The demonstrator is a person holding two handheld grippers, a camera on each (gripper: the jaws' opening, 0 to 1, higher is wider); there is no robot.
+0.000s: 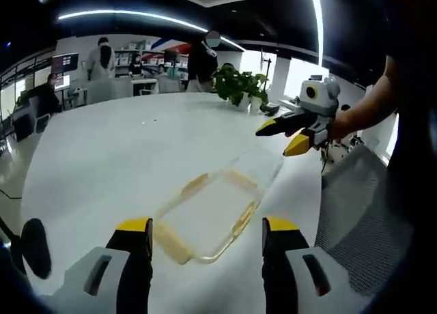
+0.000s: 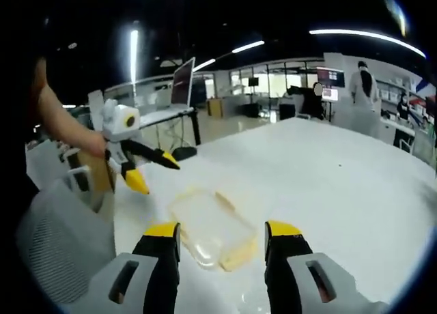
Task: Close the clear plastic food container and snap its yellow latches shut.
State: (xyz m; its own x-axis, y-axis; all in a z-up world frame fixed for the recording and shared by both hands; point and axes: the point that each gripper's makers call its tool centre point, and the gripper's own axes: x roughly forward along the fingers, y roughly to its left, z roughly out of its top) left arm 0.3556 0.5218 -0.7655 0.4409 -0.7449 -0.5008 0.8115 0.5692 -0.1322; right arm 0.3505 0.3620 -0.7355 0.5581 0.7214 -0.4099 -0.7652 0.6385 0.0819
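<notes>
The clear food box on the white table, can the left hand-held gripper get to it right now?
Probably yes. The left hand-held gripper has its jaws open and the clear food box lies straight ahead of them on the white table, with nothing between. The right hand-held gripper hovers off at the far end.

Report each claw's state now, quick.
Left claw: open, empty, above the clear plastic food container with yellow latches.
Right claw: open, empty, above the same container.

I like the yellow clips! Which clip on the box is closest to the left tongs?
The clip on the box at its near corner, just ahead of one jaw of the left tongs. The other clips sit farther along.
</notes>
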